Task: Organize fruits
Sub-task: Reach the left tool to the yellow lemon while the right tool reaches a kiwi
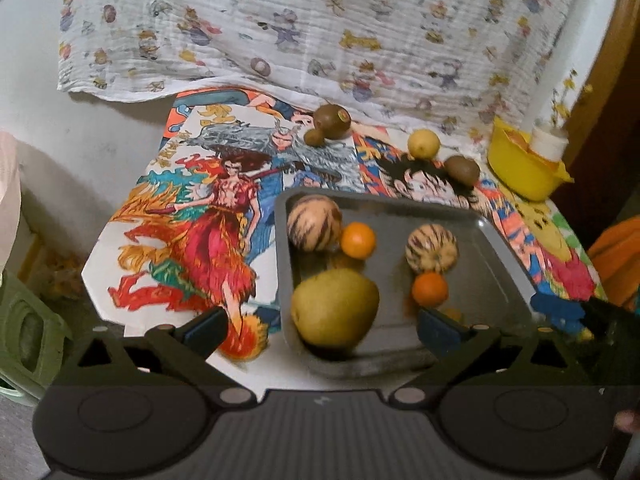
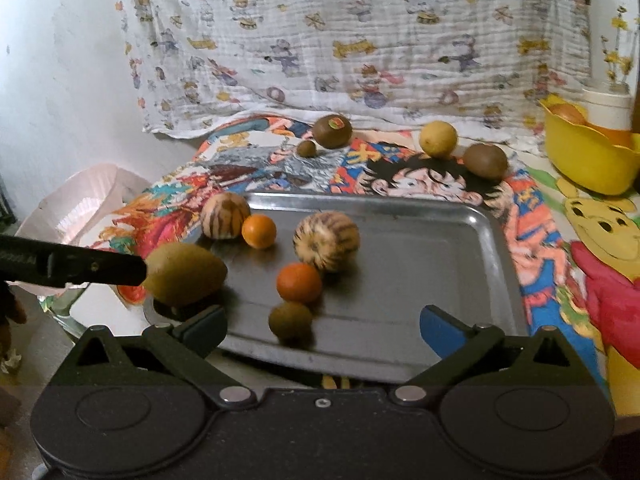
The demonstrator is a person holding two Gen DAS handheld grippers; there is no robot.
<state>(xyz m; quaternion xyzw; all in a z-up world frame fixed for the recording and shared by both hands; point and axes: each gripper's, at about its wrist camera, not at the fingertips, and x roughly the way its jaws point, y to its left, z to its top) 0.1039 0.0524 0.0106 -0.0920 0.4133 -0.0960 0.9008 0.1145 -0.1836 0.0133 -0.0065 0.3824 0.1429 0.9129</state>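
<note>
A metal tray (image 2: 420,248) on a cartoon-print cloth holds two striped melons (image 2: 225,215) (image 2: 326,246), two oranges (image 2: 259,231) (image 2: 299,282), a small kiwi (image 2: 290,320) and a large green-yellow mango (image 1: 335,308). My left gripper (image 1: 322,330) is open over the tray's near left corner. The mango lies between its fingers, clear of both pads. My right gripper (image 2: 322,330) is open at the tray's front edge, with the small kiwi just ahead of it. On the cloth behind the tray lie a stickered kiwi (image 2: 332,131), a tiny kiwi (image 2: 306,148), a lemon (image 2: 438,139) and another kiwi (image 2: 485,161).
A yellow bowl (image 2: 588,156) with a white cup behind it stands at the back right. A patterned sheet hangs along the back. A pink bag (image 2: 80,208) and a green stool (image 1: 24,336) sit off the table's left edge.
</note>
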